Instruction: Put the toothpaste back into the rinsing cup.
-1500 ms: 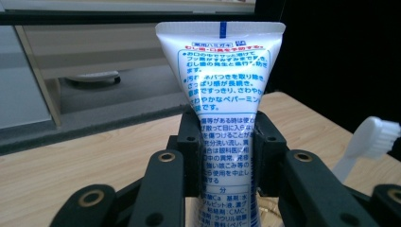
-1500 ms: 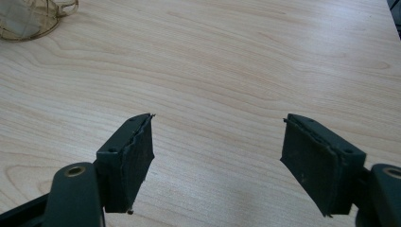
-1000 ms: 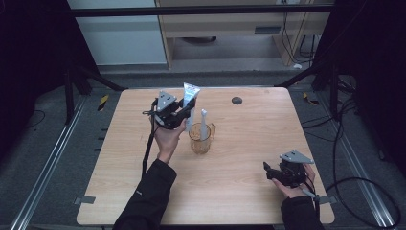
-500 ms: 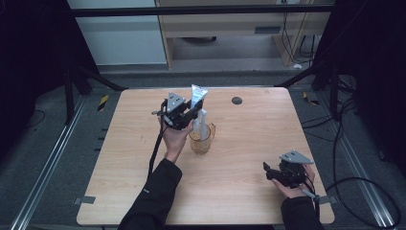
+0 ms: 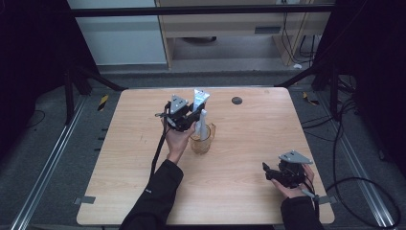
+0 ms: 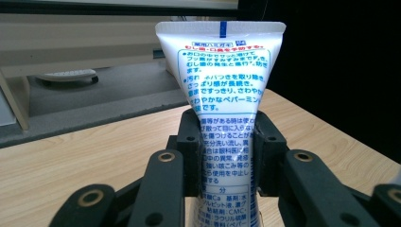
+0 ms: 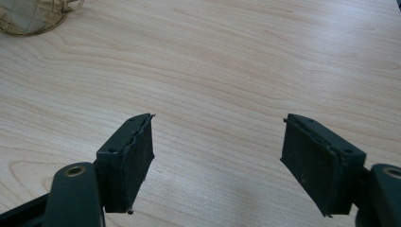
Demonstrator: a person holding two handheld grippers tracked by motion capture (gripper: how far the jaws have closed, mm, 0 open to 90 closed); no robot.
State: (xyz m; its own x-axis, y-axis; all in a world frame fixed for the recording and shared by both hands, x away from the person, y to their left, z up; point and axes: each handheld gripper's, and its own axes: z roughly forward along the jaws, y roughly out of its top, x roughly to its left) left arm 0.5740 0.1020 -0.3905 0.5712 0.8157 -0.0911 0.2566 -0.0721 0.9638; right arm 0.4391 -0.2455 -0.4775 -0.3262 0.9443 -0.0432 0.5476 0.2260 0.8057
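Observation:
A white toothpaste tube with blue print stands upright, crimped end up, pinched between my left gripper's pads. From above, the left gripper holds the tube at the back left rim of a clear amber cup in the middle of the table. A white upright item rises from the cup; I cannot tell if it is separate from the tube. My right gripper rests at the front right, and its jaws stand wide open over bare wood.
The light wooden table has a small dark round spot near its back edge. The cup's rim shows far off in the right gripper view. Dark frame posts and cables surround the table.
The left gripper has carried the tube to the right and slightly down, from left of the cup to over its rim. The right gripper has not moved.

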